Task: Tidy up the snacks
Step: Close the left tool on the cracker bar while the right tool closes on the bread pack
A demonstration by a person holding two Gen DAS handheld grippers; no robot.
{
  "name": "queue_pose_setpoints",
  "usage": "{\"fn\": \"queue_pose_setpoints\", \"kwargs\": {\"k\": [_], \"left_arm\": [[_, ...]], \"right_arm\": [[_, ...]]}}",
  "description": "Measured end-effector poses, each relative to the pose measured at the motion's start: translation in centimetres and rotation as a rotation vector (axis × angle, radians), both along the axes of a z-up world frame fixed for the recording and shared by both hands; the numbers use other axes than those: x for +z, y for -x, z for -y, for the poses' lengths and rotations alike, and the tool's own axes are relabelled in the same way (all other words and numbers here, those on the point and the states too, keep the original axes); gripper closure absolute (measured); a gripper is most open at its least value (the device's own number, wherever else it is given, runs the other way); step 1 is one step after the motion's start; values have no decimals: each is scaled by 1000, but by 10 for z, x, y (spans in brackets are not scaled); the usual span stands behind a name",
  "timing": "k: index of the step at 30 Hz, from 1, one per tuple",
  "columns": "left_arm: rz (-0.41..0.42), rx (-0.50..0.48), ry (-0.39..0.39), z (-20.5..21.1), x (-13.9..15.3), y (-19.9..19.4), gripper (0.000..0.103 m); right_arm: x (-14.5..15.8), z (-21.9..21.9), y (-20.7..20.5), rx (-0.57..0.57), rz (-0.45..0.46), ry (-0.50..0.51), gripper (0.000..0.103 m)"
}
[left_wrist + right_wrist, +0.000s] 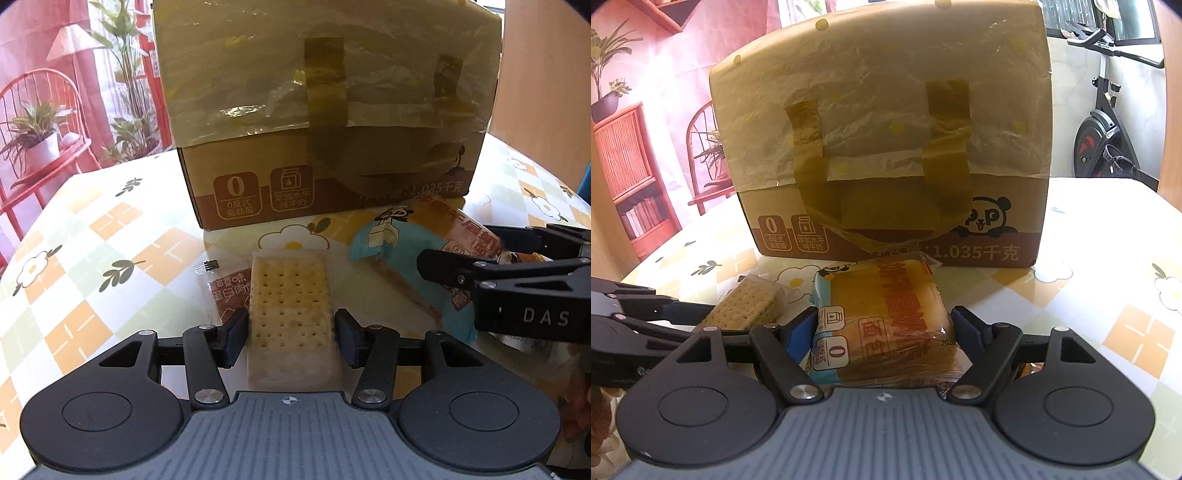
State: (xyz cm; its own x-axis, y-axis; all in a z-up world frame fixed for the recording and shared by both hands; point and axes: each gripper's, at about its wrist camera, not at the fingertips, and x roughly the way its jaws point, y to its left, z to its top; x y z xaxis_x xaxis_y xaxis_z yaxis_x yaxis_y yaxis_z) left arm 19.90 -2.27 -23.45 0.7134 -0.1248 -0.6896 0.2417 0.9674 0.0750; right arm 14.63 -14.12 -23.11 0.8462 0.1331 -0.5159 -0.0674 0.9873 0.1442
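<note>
Lying lengthwise between left gripper (291,332) fingers, cracker pack (290,317) points boxward.

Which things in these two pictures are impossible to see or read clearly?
- Inside of the cardboard box: both views show only its taped front.
- Red snack packet, left wrist view: cracker pack covers most of it.
- Bread pack date, right wrist view: hidden behind right gripper's finger.

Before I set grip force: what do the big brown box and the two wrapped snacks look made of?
The big brown printed box looks like matte cardboard, its upper half under crinkly glossy plastic film and tape. The pale dotted cracker pack seems wrapped in clear, slightly frosted film. The blue-edged bread packet looks like thin shiny plastic, judging by its glare and wrinkles.
</note>
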Motion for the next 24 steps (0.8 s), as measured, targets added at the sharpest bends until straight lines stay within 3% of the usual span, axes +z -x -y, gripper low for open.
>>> {"fn": "queue_pose_setpoints", "kwargs": {"k": [11,24], "left_arm": [[47,85,157,-23,3,13,54],[58,96,174,-27,1,14,54]], "right_arm": [[0,0,0,0,-2,5,24],[0,2,1,4,-2,3,24]]}}
